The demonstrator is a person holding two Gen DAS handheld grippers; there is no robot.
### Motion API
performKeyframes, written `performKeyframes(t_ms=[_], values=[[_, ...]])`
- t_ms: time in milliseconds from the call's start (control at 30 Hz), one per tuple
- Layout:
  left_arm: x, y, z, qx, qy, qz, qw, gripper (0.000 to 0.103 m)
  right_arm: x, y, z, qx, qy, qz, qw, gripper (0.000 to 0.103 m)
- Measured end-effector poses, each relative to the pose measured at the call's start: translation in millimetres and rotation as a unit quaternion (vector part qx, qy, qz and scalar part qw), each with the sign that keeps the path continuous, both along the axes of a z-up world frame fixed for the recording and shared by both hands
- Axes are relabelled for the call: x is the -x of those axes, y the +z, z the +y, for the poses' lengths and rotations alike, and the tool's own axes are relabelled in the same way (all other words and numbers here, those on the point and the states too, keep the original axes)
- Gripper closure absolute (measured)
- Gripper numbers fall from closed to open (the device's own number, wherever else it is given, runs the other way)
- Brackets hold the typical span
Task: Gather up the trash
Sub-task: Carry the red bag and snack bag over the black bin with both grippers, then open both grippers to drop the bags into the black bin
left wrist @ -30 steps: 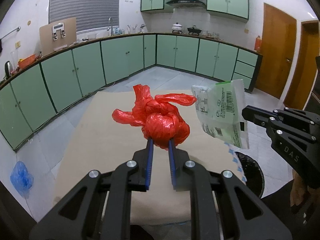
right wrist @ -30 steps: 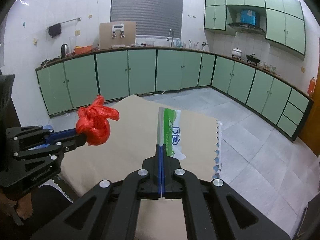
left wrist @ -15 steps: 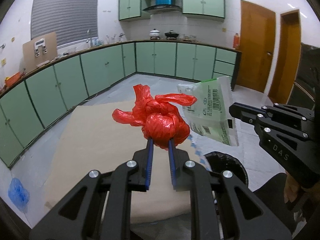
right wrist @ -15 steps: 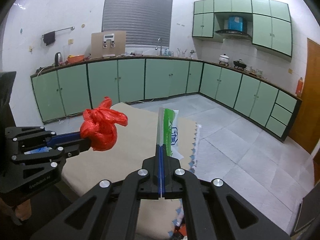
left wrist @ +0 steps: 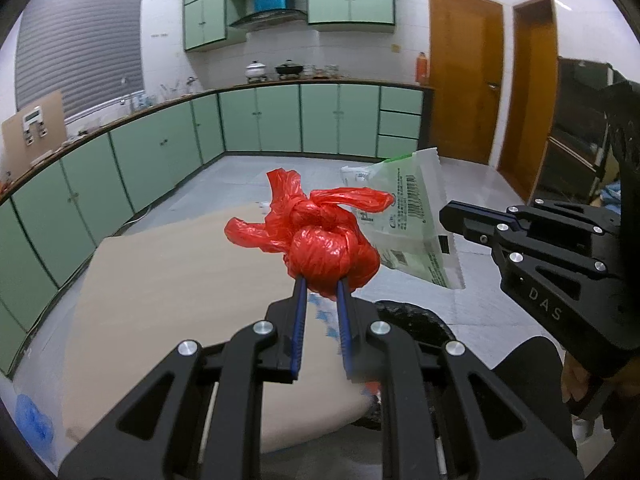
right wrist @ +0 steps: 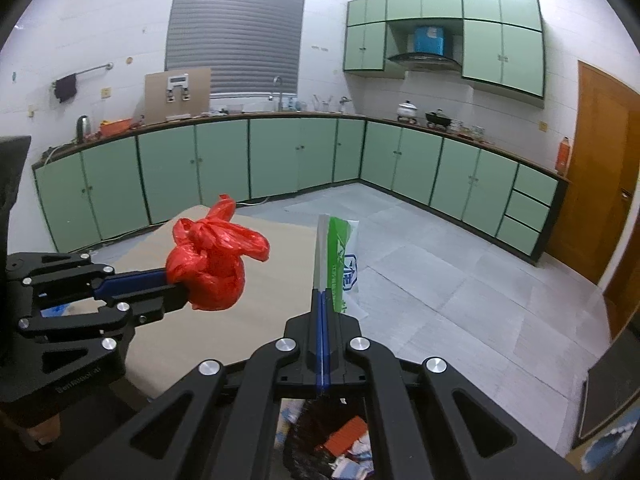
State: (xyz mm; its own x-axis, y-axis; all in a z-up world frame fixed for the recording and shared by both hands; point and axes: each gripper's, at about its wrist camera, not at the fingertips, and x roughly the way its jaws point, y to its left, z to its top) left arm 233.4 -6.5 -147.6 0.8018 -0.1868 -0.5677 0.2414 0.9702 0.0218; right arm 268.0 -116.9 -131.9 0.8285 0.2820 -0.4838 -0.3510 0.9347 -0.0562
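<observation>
— So what are the jaws doing?
— Both are clenched on trash. The left gripper [left wrist: 322, 284] pinches the knotted red plastic bag [left wrist: 324, 248] at its underside; the right gripper [right wrist: 322, 292] is pressed tight on the edge of a green-and-white wrapper [right wrist: 340, 264]. Both pieces hang in the air, near each other, past the right edge of the tan-covered table [left wrist: 172, 280].
— And where's the bin?
— Low and near: the black bin [right wrist: 340, 440] sits on the floor almost under the right gripper, with scraps already inside.
— How far along, then?
— I'd judge pick-up done for these two; dropping them in is left. A blue bag [left wrist: 34, 426] lies on the floor, far left.
— What changed from a second ago?
— Both hands swung right, away from the table; the bin has come into view beneath them, grips unchanged
</observation>
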Motion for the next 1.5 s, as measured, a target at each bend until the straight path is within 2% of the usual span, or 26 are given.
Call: performKeyframes(t_ms=[267,433,600,767,1033,1233,1400,1467,1500], values=[[-19.6,-20.6,-44.3,-0.012,-0.044,0.016,0.9988,0.09,-3.9,-12.8,-39.6,0.001,-0.042,0.016,0.999,0.103],[-40.5,-41.7,-68.9,-0.015,-0.069,0.04,0.9967,0.09,-15.3,-32.5,-65.2,-0.007,-0.066,0.042,0.997,0.103],[-66.7,-76.5,-88.0,-0.012,-0.088,0.082,0.9926,0.09,-30.8,-61.2,-84.8,-0.008,-0.086,0.076,0.993,0.103],[-84.9,-101.2,-100.7,-0.017,-0.093,0.103,0.9901,0.09,-42.5,-87.6,-96.3,-0.011,-0.098,0.105,0.99,0.103],[-103.0,-147.8,-112.6,-0.019,-0.098,0.147,0.9841,0.09,-65.3,-148.7,-105.7,-0.015,-0.108,0.17,0.979,0.103],[-115.0,-170.2,-126.1,-0.026,-0.104,0.165,0.9804,0.089,-78.9,-170.9,-114.2,-0.016,-0.111,0.199,0.973,0.103],[-125.9,-183.3,-134.3,-0.041,-0.099,0.176,0.9786,0.075,-91.4,-184.8,-124.1,-0.028,-0.119,0.226,0.966,0.1],[-132.2,-190.6,-137.4,-0.043,-0.098,0.183,0.9772,0.07,-91.5,-191.0,-126.8,-0.031,-0.121,0.235,0.964,0.093],[-133.2,-193.7,-138.6,-0.045,-0.096,0.184,0.9771,0.068,-91.9,-192.5,-128.4,-0.031,-0.122,0.235,0.964,0.093]])
